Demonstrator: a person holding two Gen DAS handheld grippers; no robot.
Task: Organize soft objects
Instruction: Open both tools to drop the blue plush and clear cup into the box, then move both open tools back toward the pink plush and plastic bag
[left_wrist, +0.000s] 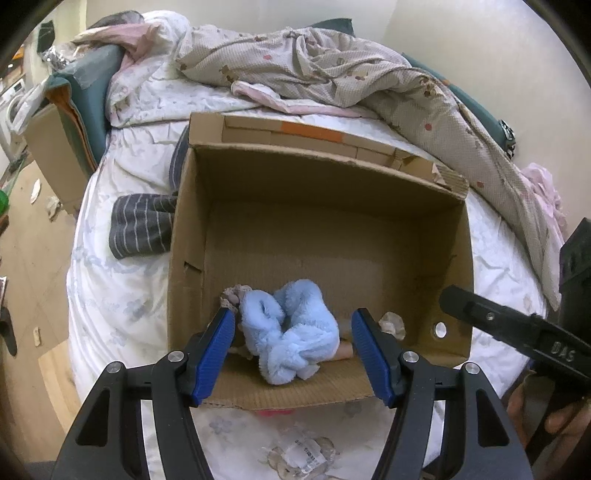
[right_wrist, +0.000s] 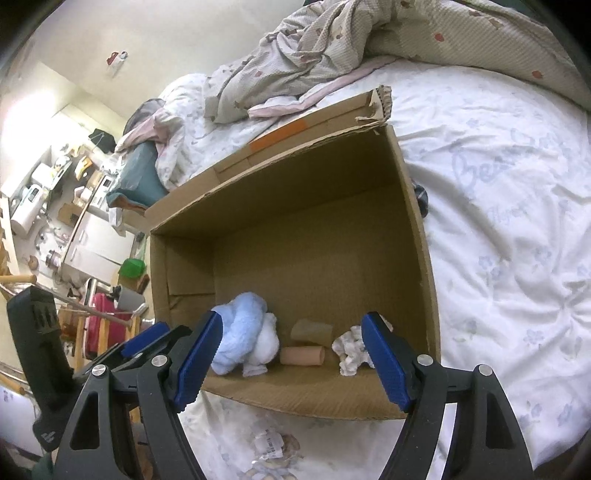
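The left hand-held gripper (left_wrist: 293, 341) hangs over the near edge of a cardboard box (left_wrist: 188, 236). Its two blue pads stand apart, one on each side of a fluffy light blue sock bundle (left_wrist: 291, 332). The pads are not pressing on the bundle, so this hand-held gripper is let go and holds nothing.

The right hand-held gripper (right_wrist: 291, 350) also points down into the box from the near side. Its blue pads are spread wide and nothing is caught between them. It grips nothing.

The blue bundle lies on the floor of the box, close to the near wall and toward the left. Just beside it is a small pinkish roll (right_wrist: 302, 356), lying flat. A white crumpled soft thing (right_wrist: 350, 350) sits in the near right corner of the box, close to the right pad of the right hand-held gripper.

The box sits open on a bed with a white flowered sheet (right_wrist: 498, 229). A dark grey striped cloth (left_wrist: 142, 225) lies on the bed, touching the left side of the box. A rumpled beige blanket (left_wrist: 306, 62) is heaped at the far side of the bed. A clear plastic wrapper (left_wrist: 301, 456) lies on the sheet in front of the box.
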